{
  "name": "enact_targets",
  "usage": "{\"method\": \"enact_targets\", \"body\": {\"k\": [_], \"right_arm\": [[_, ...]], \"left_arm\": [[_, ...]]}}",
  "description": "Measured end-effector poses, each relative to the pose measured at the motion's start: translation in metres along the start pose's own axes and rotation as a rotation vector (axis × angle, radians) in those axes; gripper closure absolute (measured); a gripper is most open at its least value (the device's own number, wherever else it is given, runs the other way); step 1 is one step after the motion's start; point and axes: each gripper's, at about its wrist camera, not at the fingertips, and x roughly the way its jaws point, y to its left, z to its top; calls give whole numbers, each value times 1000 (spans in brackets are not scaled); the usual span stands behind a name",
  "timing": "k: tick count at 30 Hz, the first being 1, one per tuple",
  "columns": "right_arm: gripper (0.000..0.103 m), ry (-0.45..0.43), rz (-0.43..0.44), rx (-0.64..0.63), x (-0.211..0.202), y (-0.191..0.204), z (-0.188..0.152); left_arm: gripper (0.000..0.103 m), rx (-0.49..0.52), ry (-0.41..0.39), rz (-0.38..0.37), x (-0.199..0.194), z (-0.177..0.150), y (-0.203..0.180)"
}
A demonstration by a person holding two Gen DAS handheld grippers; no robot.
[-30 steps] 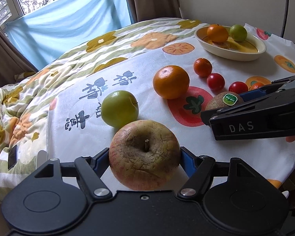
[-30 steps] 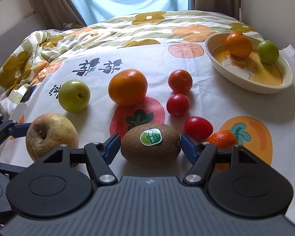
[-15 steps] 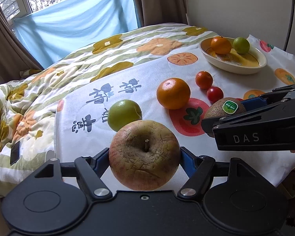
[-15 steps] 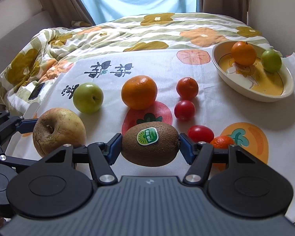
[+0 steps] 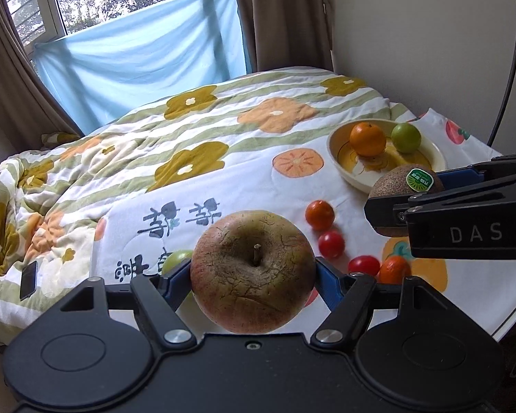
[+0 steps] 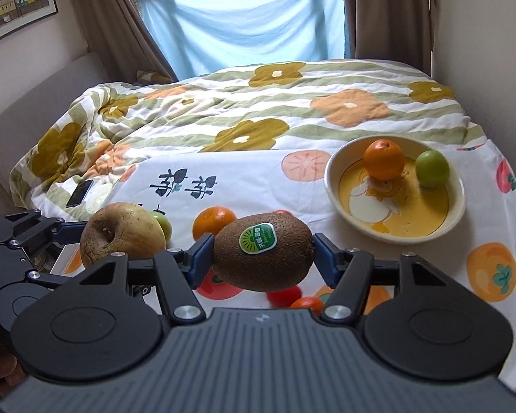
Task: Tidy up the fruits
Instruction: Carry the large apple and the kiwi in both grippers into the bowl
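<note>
Carrying fruit up: my left tongs [image 5: 253,272] squeeze the apple [image 5: 253,270], my right tongs [image 6: 262,253] squeeze the kiwi [image 6: 262,253]. Next I must reach over the bowl [image 6: 392,237] and let go gently.

Cracked apple [image 5: 253,272] and stickered kiwi [image 6: 262,253] held aloft.

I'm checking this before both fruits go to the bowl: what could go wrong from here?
1. The left claw pinches the big apple only at its sides; it might slip.
2. The right claw carries the kiwi close beside it, so they could collide.
3. The bowl already holds an orange and a green fruit.
</note>
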Motion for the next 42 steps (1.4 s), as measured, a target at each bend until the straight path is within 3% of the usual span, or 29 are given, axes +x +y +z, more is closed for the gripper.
{"method": "enact_targets", "body": {"k": [10,21,33,42], "right_arm": [[26,-33,-28,-6,-25,-91,34],[26,-5,-55,-3,-3,-176,50],[26,43,-35,-3,55,-214,53],[26,76,-33,-17,78,-223,53]], "left_arm": [[26,-27,-43,-25,7,53,-70],[26,-40,-23,-39,63,89,-125],[26,-32,43,-15,146,110,-144],[26,13,100,-19,178,114,-152]]}}
